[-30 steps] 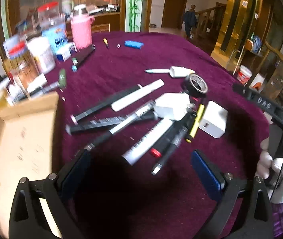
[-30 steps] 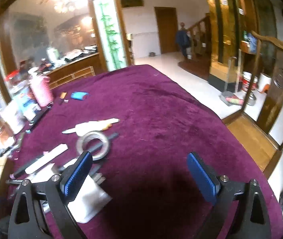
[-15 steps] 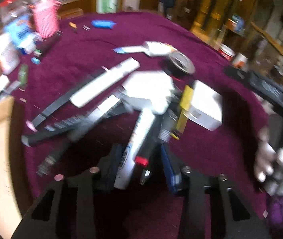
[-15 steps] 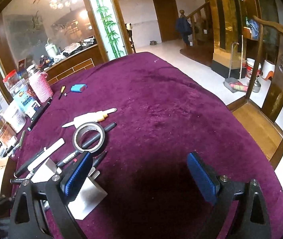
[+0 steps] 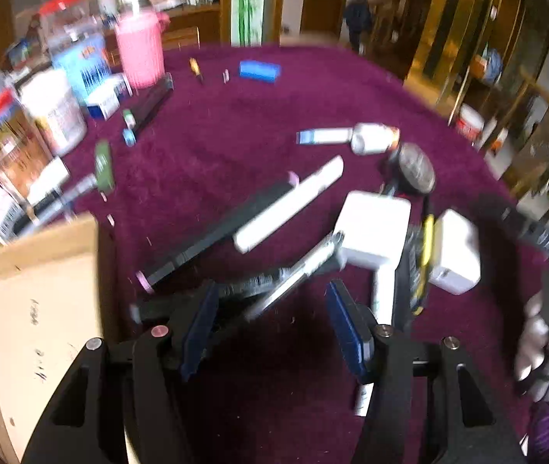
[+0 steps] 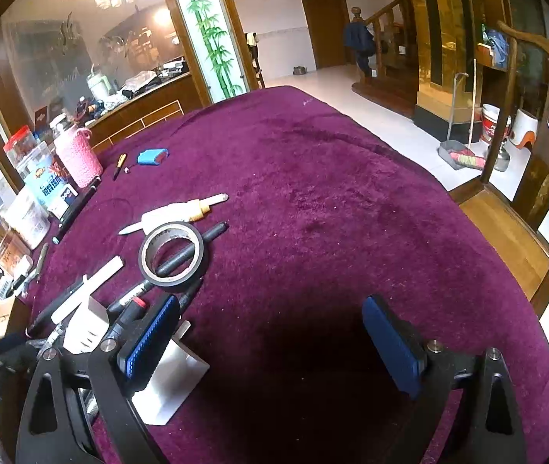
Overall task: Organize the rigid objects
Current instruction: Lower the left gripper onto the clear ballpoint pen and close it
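several pens and markers [image 5: 274,286] lie piled at the middle of the purple tabletop [image 5: 236,135], with two white adapters [image 5: 375,232] at 3 o'clock of them. left tool [image 5: 274,328] hangs over the pile's near end, jaws opening, pen tips between them but not pinched. right tool [image 6: 270,344] gapes wide over bare cloth. tape roll [image 6: 174,255] sits at 12 o'clock.
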Demonstrator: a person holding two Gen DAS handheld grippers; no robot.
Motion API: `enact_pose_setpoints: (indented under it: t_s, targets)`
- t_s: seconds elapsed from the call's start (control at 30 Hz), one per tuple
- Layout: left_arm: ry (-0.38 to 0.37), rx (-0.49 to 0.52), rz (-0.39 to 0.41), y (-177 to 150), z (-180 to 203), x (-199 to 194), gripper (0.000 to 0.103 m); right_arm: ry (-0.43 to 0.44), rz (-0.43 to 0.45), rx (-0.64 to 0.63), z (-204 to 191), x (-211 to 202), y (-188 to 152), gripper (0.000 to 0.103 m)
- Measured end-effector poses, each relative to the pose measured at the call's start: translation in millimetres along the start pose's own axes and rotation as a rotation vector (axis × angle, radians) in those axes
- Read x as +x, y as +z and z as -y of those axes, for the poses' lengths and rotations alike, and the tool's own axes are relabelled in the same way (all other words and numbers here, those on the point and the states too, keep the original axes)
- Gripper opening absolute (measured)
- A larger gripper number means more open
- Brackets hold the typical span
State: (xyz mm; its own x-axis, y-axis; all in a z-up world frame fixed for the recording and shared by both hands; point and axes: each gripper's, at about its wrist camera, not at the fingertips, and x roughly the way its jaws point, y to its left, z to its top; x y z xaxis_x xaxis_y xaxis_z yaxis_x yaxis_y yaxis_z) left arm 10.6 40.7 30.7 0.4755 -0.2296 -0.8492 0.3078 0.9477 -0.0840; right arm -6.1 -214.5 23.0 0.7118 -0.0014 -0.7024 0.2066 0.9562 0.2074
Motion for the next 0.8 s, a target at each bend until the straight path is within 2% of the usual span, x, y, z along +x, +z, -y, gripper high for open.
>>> enact_pose_setpoints:
  t_s: [0.07, 0.1, 0.13, 0.17, 0.2, 0.37, 0.53, 0.6, 0.63, 0.7, 0.8]
  targets:
    - [0.009, 0.037, 0.001, -12, 9, 1, 0.055, 0.001, -0.004, -0.001, 0, 0, 0, 0.097]
    - [-0.018, 0.054, -0.006, -14, 14, -2, 0.053, 0.001, -0.005, -0.001, 0, 1, 0, 0.097]
    - [-0.076, 0.060, -0.010, -16, 18, -8, 0.046, 0.001, -0.008, -0.002, 0, 1, 0, 0.097]
    - [-0.121, 0.062, -0.024, -17, 21, -10, 0.019, 0.001, -0.012, -0.004, 0, 2, -1, 0.097]
    - [-0.151, 0.072, -0.038, -20, 26, -13, 0.016, 0.001, -0.016, -0.007, -1, 3, -1, 0.097]
    - [-0.072, 0.137, -0.028, -25, 38, -12, 0.017, 0.002, -0.022, -0.014, -3, 4, -1, 0.097]
    - [-0.105, 0.132, -0.040, -19, 31, -4, 0.021, 0.001, -0.027, -0.011, -4, 4, -2, 0.097]
    - [-0.068, 0.160, -0.074, -22, 36, 6, 0.026, 0.001, -0.030, -0.013, -5, 5, -1, 0.097]
    - [-0.044, 0.188, -0.046, -23, 40, 5, 0.026, 0.001, -0.030, -0.014, -5, 5, -1, 0.097]
    - [-0.020, 0.198, -0.044, -23, 44, 4, 0.025, 0.001, -0.030, -0.013, -5, 5, -1, 0.097]
    - [-0.033, 0.172, -0.045, -24, 40, 2, 0.019, 0.002, -0.032, -0.011, -5, 5, -1, 0.097]
